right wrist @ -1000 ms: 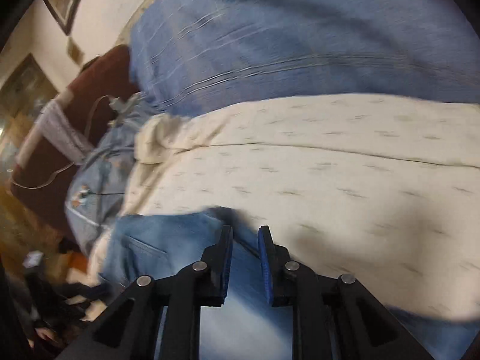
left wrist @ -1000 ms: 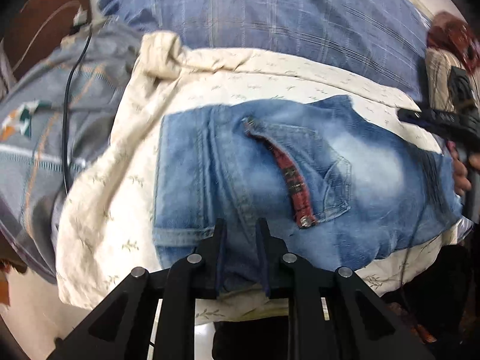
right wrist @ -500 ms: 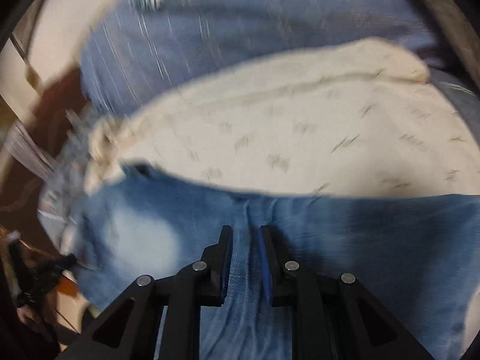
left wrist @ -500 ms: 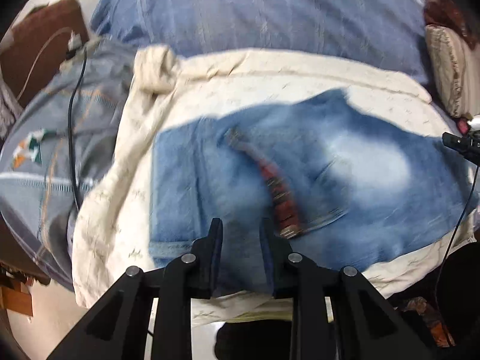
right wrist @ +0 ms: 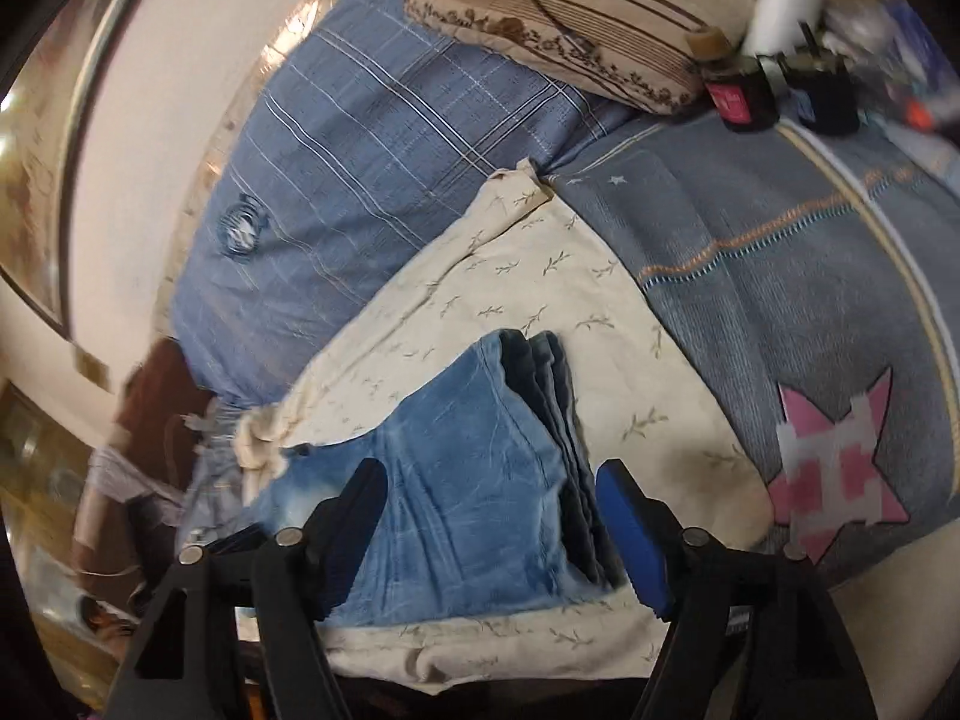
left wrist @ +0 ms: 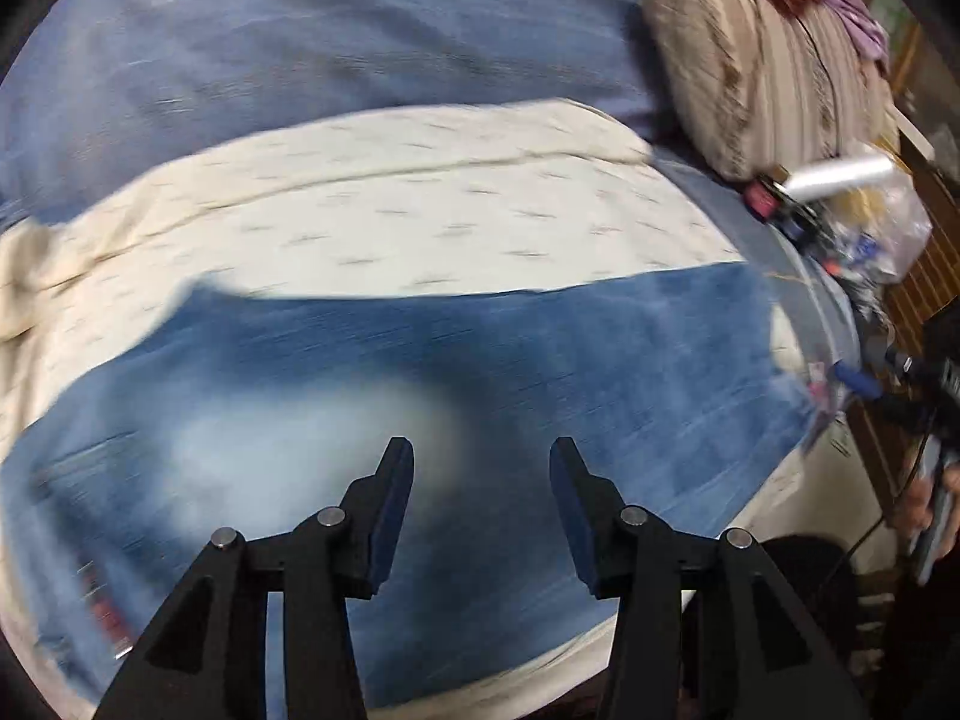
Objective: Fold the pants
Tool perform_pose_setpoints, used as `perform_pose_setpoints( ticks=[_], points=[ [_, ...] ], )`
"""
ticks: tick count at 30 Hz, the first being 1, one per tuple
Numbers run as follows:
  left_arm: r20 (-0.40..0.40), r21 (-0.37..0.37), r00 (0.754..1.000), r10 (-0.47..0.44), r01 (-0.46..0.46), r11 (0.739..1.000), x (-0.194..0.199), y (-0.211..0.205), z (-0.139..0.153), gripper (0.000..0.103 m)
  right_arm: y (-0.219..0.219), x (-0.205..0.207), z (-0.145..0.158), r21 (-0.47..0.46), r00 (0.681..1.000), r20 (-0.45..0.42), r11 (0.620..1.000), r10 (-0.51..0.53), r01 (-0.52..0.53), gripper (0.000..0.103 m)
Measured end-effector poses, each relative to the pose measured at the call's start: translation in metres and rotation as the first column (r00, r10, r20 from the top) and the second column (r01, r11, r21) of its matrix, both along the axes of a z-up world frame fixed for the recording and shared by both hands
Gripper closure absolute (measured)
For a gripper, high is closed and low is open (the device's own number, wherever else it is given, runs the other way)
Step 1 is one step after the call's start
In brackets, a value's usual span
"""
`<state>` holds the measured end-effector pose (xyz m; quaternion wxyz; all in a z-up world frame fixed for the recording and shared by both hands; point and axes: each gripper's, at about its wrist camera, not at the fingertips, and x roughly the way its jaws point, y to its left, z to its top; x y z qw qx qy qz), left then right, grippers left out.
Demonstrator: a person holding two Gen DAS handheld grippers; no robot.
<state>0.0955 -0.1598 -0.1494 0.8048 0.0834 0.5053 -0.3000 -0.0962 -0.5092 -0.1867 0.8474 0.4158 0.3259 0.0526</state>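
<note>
You get no readable text here. The pink label (right wrist: 733,101) on the dark item beside the striped pillow (right wrist: 576,6) carries marks too small to make out, and the left wrist view is too motion-blurred to read anything.

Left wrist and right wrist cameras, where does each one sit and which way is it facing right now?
Left wrist: sits on the left gripper, looking forward and down over the jeans on the cream sheet; its own open fingers show, plus the other hand at the right edge.
Right wrist: sits on the right gripper, looking along the jeans' folded edge toward the striped pillow; only its open fingers show.
Shared: jeans, cream sheet, striped pillow, blue plaid bedding.
</note>
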Motion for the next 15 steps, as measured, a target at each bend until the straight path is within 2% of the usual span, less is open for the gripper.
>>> perform_pose_setpoints(
  ticks=[2, 5, 9, 13, 15],
  points=[
    [-0.015, 0.0, 1.0, -0.019, 0.019, 1.0, 0.002, -0.028, -0.003, 0.055, -0.001, 0.002, -0.012, 0.044, 0.999, -0.013, 0.999, 0.029, -0.029, 0.028],
    [-0.009, 0.027, 0.998, -0.06, 0.06, 0.998, 0.012, -0.071, -0.006, 0.055, 0.005, 0.01, -0.029, 0.033, 0.997, -0.059, 0.998, 0.056, -0.054, 0.028],
    [-0.02, 0.07, 0.995, -0.098, 0.099, 0.993, 0.028, -0.119, -0.019, 0.055, 0.003, 0.021, -0.047, 0.056, 0.994, -0.079, 0.996, 0.072, -0.068, 0.029],
    [-0.013, 0.134, 0.992, -0.129, 0.13, 0.982, 0.037, -0.153, -0.035, 0.054, 0.001, 0.036, -0.059, 0.069, 0.989, -0.118, 0.994, 0.088, -0.081, 0.032],
    [0.009, 0.154, 0.99, -0.144, 0.141, 0.978, 0.038, -0.163, -0.04, 0.05, 0.002, 0.04, -0.058, 0.063, 0.988, -0.114, 0.993, 0.103, -0.096, 0.032]
  ],
)
